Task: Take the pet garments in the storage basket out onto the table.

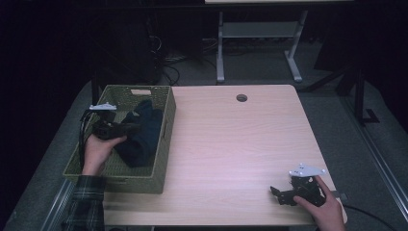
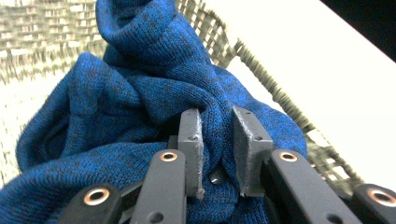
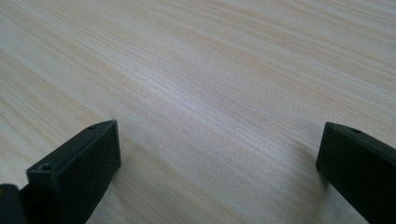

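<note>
A dark blue knitted garment (image 1: pixel 142 137) lies bunched in a woven olive basket (image 1: pixel 163 159) at the table's left edge. My left gripper (image 1: pixel 137 127) is inside the basket, held by a hand in a plaid sleeve. In the left gripper view its jaws pinch a fold of the blue knit (image 2: pixel 116 107), with my left gripper (image 2: pixel 217 135) shut on it. My right gripper (image 1: pixel 276 192) rests low on the table near the front right corner. My right gripper (image 3: pixel 217 154) stands open over bare wood, with nothing between its black fingers (image 3: pixel 79 163).
The light wooden table (image 1: pixel 235 144) has a round cable hole (image 1: pixel 241 97) near its far edge. Beyond it stands a white desk frame (image 1: pixel 260 43) on a dark floor with cables. The basket wall (image 2: pixel 275 88) runs close beside the held cloth.
</note>
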A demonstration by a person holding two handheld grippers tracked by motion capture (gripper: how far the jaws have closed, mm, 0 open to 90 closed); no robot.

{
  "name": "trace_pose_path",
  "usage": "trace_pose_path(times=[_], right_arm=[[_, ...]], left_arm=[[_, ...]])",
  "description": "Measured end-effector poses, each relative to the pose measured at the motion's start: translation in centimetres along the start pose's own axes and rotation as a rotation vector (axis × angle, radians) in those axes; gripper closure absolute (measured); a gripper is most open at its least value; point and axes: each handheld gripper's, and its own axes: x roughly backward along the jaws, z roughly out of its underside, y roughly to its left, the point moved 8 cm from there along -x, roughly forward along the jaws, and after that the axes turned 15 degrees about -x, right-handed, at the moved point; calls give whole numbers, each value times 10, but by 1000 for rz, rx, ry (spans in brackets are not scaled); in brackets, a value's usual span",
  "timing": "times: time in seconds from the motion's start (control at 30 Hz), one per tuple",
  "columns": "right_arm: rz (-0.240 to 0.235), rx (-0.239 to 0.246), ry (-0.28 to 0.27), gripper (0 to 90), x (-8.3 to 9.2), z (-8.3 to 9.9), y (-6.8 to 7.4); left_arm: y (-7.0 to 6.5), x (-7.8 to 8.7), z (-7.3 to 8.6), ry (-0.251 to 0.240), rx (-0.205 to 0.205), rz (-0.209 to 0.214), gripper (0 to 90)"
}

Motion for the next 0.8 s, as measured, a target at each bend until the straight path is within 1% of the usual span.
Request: trace_pose_path(times=[0.07,0.17,0.27,0.3,0.37,0.4,0.47,0.5,0.57,0.73,0.8], right_arm=[[0,0,0,0,0,0,0],[0,0,0,0,0,0,0],[0,0,0,0,0,0,0],[0,0,0,0,0,0,0],[0,0,0,0,0,0,0],[0,0,0,0,0,0,0],[0,0,0,0,0,0,0],[0,0,0,0,0,0,0],[0,0,0,0,0,0,0],[-1,0,0,0,0,0,0],[-1,-1,0,0,0,0,0]], left_arm=[[-1,5,-4,-32,9,4,743],[-2,10,-8,-67,-3,4,746],[-1,16,-13,-111,7,-8,751],[0,18,-14,-121,3,-15,754],[1,22,-16,-142,10,-23,756],[2,24,-17,-149,5,-28,757],[2,28,-20,-171,8,-35,757],[3,31,-22,-188,9,-38,757],[3,37,-24,-215,16,-34,759],[2,51,-32,-255,6,-33,759],[-1,56,-36,-281,6,-26,761]])
